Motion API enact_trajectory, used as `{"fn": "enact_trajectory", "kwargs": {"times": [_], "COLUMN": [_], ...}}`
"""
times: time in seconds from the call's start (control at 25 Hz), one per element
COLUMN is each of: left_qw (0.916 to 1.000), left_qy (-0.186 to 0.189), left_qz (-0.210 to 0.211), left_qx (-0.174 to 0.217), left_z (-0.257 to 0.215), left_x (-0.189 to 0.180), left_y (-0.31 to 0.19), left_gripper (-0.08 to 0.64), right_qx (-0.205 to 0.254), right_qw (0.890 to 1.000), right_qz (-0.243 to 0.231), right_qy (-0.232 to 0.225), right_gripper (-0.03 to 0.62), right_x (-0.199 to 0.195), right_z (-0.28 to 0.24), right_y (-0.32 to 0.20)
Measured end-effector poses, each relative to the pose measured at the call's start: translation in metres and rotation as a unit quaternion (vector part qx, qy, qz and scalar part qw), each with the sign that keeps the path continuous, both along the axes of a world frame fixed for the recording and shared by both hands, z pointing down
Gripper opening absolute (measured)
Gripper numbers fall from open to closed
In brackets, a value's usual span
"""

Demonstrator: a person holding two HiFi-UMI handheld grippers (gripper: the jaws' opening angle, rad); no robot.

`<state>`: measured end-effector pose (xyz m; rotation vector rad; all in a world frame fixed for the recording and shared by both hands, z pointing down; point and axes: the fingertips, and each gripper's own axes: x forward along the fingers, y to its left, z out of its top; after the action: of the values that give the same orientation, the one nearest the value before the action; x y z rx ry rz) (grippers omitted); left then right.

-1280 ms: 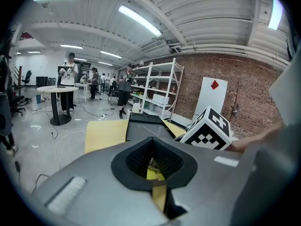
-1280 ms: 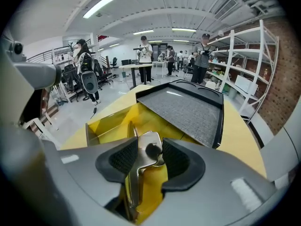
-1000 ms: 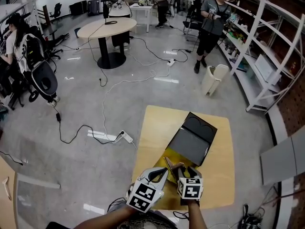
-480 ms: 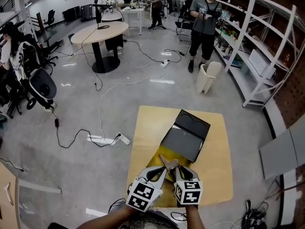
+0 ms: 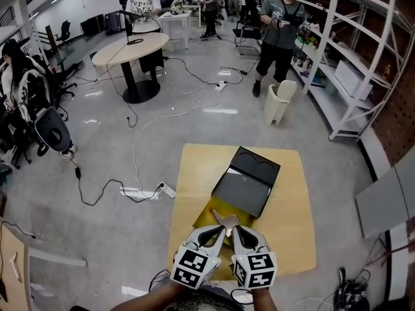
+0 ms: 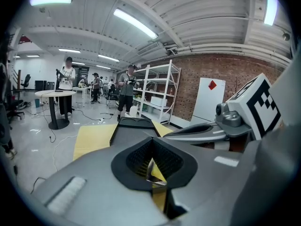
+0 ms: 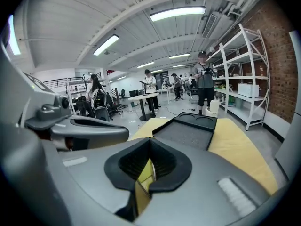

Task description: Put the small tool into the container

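Small thin metal tool (image 5: 227,220): head view, pinched between tips of left gripper (image 5: 222,229) and right gripper (image 5: 235,230), black open container (image 5: 249,185) just ahead. Left gripper view: jaws clamped on it. Right gripper view: same. Judged light, stiff, slippery; flat faces best gripped.

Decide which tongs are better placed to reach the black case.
Right, probably: the right tongs are shut on the yellow bag, and the black case lies straight ahead. The left tongs grip too.

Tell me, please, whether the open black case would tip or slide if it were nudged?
The black case lies low and flat, so it probably would not tip. On the smooth yellow table it would likely slide. Its opened lid might swing.
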<state>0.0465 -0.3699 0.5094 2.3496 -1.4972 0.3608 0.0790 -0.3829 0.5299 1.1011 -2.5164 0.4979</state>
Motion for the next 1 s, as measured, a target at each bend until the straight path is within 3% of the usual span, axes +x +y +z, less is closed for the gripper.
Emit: {"fn": "enact_trajectory", "kwargs": {"times": [0.32, 1.0], "left_qw": [0.9999, 0.9998], "left_qy": [-0.004, 0.003], "left_qz": [-0.006, 0.012], "left_qx": [0.008, 0.015], "left_z": [0.0, -0.018], "left_x": [0.019, -0.006], "left_y": [0.006, 0.003], "left_gripper": [0.015, 0.015], "right_qx": [0.027, 0.042], "right_qw": [0.998, 0.997], "right_qz": [-0.005, 0.01], "right_qy": [-0.054, -0.059], "right_gripper": [0.005, 0.005], "right_x": [0.012, -0.015], "right_z": [-0.02, -0.042], "right_y": [0.015, 0.016]}}
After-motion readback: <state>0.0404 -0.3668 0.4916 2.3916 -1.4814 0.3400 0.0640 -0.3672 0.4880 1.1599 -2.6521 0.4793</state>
